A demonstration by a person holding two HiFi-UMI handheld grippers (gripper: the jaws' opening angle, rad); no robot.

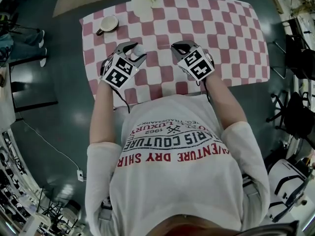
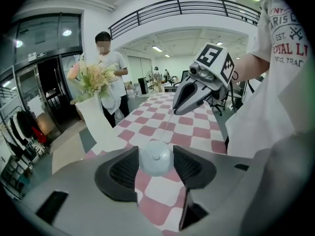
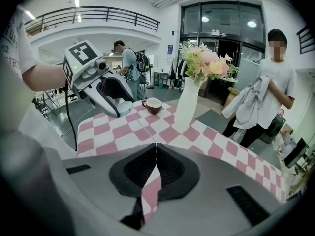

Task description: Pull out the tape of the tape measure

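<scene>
One round, whitish tape measure [image 2: 156, 157].

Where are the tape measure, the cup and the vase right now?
tape measure [image 2: 156, 157]: left gripper view, middle of its round white case.
cup [image 3: 153, 104]: right gripper view, on its bowl.
vase [image 3: 187, 107]: right gripper view, middle of its white body.

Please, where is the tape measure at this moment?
The round white tape measure sits between the jaws of the left gripper, over the checked tablecloth, left of the right gripper.
</scene>
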